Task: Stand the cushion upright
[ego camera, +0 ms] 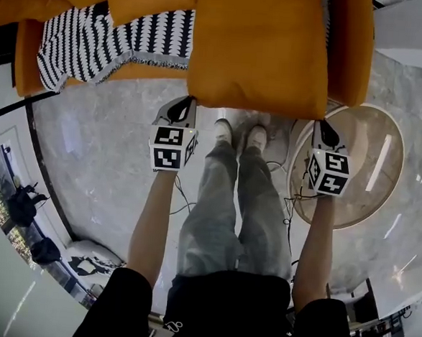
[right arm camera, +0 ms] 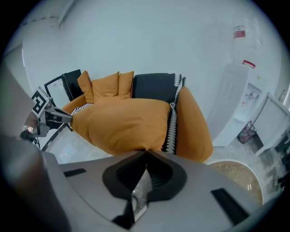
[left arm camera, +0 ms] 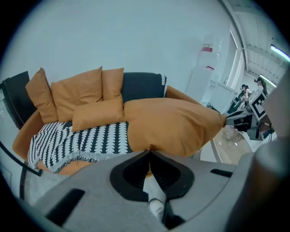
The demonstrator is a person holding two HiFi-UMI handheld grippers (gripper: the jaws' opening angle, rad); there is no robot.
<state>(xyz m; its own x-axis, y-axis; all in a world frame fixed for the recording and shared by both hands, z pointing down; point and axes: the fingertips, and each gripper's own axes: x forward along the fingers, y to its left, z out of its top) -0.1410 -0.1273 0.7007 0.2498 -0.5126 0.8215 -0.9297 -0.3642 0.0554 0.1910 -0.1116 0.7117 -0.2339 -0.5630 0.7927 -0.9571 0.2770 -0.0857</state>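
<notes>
**Head view: both grippers clamp the near edge of the big orange cushion**

Head view, lower frame, shows the person's bare forearms reaching forward over grey trousers and pale shoes on the glossy grey marble floor (ego camera: 103, 164). The left gripper (ego camera: 190, 101) is at centre-left and the right gripper (ego camera: 321, 124) at centre-right, each carrying its marker cube. The large plump orange fabric cushion (ego camera: 263, 45) fills the upper middle of the frame. Its near edge is pinched at both lower corners.

In the left gripper view, the jaws are closed tight on the cushion's seam, low in the centre of the frame. In the right gripper view, the right jaws bite the other corner the same way. The cushion stretches away from the jaws and is lying over rather than upright.

A round glass-topped table with a wooden rim (ego camera: 386, 140) sits at the right. Beyond the cushion is the curved orange sofa (ego camera: 28, 58), draped with a black-and-white patterned throw (ego camera: 90, 40). Smaller orange cushions (left arm camera: 77, 93) lean along its back.
</notes>
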